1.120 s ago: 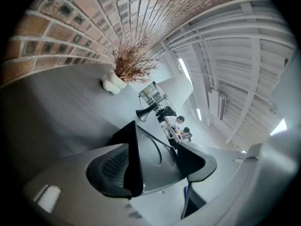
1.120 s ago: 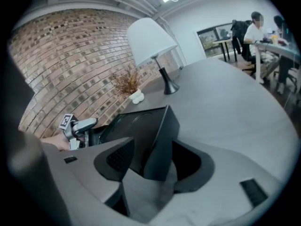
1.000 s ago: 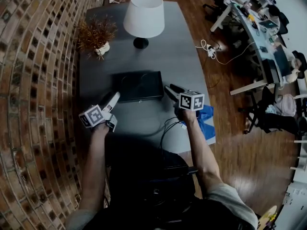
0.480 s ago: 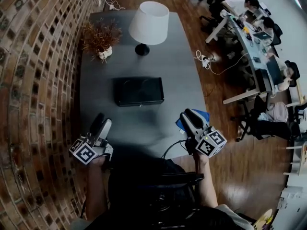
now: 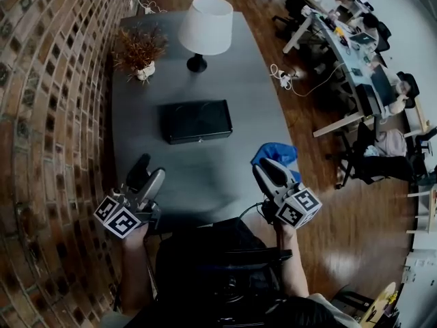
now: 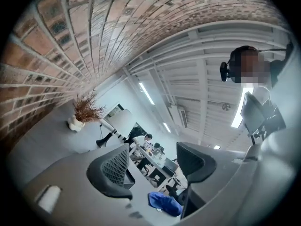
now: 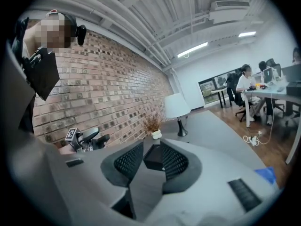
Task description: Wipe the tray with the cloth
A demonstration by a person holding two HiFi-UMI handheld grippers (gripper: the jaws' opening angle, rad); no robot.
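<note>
Lying just ahead of the right gripper (image 5: 265, 169), the cloth (image 5: 280, 152) is nearest it; its empty jaws have just been closing, now narrowly apart.

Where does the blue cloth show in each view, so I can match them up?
Head view: blue cloth at the right edge of the table, right of centre.
Left gripper view: bottom centre.
Right gripper view: only a small blue patch, lower right.
Shared landmark: the white lamp, in the left and right gripper views too.
</note>
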